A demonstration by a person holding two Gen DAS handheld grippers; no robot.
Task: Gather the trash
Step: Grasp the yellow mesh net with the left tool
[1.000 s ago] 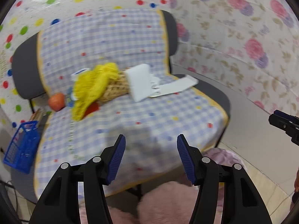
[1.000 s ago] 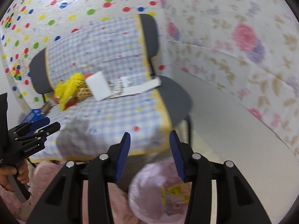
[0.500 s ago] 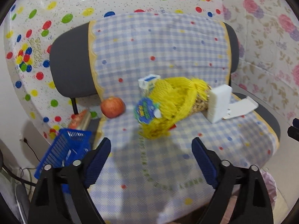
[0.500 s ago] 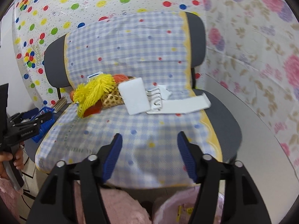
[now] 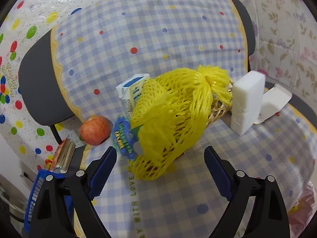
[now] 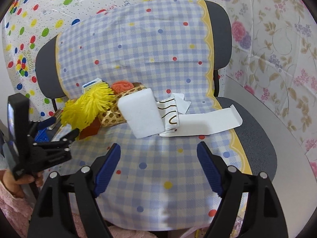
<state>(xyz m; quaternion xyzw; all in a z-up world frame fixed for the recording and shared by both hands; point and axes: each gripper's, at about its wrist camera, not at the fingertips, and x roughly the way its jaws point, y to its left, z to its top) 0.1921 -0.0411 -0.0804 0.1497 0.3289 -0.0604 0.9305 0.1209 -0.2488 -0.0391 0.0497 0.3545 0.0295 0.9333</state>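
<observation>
The left gripper (image 5: 160, 166) has its fingers spread wide, the yellow mesh net (image 5: 170, 117) lying at 12 o'clock just beyond the tips. The right gripper (image 6: 158, 165), fingers equally apart, faces the white foam block (image 6: 141, 114) at 12 o'clock and the flattened white carton (image 6: 210, 122) at 1 o'clock.

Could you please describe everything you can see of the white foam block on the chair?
The white foam block is a plain rectangular slab, soft and sponge-like by its look, unmarked. It stands tilted on the checked chair cover, leaning against the woven basket behind it, with crumpled printed paper against its other side. Neither gripper touches it.
</observation>
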